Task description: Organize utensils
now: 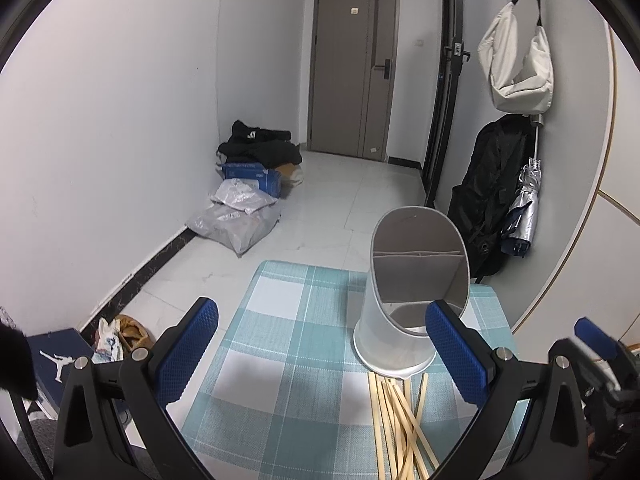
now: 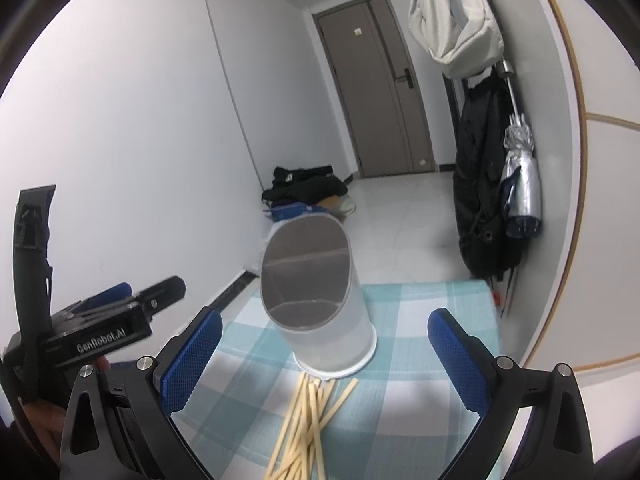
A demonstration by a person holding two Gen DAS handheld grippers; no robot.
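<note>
A pile of pale wooden chopsticks (image 1: 400, 428) lies on the blue-checked tablecloth (image 1: 280, 360), just in front of a white utensil holder (image 1: 404, 304) with a slanted mouth and inner dividers. My left gripper (image 1: 320, 352) is open and empty above the cloth, left of the chopsticks. In the right wrist view the chopsticks (image 2: 308, 420) lie below the holder (image 2: 320, 300). My right gripper (image 2: 324, 356) is open and empty, hovering above them. The left gripper's body (image 2: 104, 328) shows at the left.
The small table's far edge (image 1: 360, 270) drops to a white tiled floor. Bags and boxes (image 1: 244, 200) sit by the left wall. A black backpack and umbrella (image 1: 504, 200) hang at the right. A shoebox (image 1: 60, 356) sits low left.
</note>
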